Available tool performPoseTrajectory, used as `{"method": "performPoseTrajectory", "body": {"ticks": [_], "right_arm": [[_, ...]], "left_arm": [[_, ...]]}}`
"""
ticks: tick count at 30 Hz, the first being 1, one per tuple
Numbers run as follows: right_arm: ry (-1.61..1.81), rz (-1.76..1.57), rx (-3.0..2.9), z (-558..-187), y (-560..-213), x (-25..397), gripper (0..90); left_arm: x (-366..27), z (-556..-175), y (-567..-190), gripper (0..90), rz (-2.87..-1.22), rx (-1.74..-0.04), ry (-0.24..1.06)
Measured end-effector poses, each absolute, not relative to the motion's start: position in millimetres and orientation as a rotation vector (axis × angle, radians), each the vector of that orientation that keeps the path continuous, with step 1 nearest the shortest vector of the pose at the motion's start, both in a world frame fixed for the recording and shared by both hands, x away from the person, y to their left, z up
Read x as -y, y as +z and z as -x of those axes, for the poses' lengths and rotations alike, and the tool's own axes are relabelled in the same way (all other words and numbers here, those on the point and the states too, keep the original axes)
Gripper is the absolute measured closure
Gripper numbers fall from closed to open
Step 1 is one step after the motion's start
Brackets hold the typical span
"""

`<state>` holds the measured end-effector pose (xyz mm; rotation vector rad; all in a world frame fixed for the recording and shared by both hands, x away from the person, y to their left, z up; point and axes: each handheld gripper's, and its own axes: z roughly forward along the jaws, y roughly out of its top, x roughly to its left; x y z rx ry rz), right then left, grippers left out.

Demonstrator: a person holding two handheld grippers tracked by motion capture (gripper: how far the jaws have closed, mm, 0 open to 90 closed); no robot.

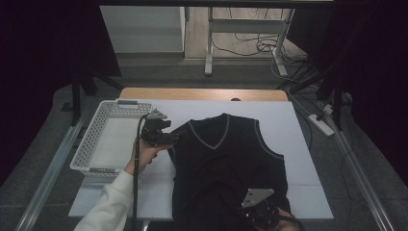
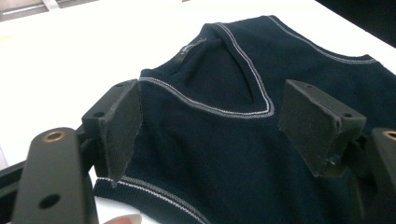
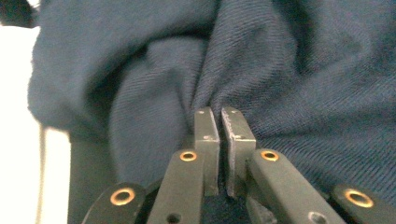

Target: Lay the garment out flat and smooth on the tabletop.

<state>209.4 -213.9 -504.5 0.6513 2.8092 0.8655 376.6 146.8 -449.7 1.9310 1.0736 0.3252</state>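
The dark navy knitted vest with pale trim at its V-neck [image 1: 226, 154] lies spread on the white worktop [image 1: 298, 144], collar toward the far edge, hem hanging over the near edge. The left gripper [image 1: 174, 138] hovers at the vest's left shoulder, jaws spread wide; in the left gripper view the two black pads [image 2: 122, 126] frame the shoulder seam and neckline without touching the cloth. Down at the near edge, the right gripper [image 1: 262, 211] has its jaws pressed together on a fold of the hem fabric, and the right gripper view shows the navy knit [image 3: 261, 70] bunching up into the pinch. The white perforated plastic basket [image 1: 91, 139] stands at the left edge of the worktop, nothing in it. So, by the look of it, folding has barely begun: the bottom is gripped, the shoulder not yet, and every fold plus the trip to the basket is probably still to come.
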Motion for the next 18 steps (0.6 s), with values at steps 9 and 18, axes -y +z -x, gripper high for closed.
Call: {"method": "performPoseTrajectory", "body": {"ticks": [9, 18], "right_arm": [[1.004, -0.706, -2.739, -200.5, -496.6, 222.5, 62.6], [1.055, -0.814, -2.526, -246.2, -482.5, 228.1, 42.9]], "left_arm": [[-145.3, -377.2, -451.2, 22.4, -1.933, -1.077, 0.312], [-145.9, -373.3, -449.1, 22.4, -1.927, -1.072, 0.316]]}}
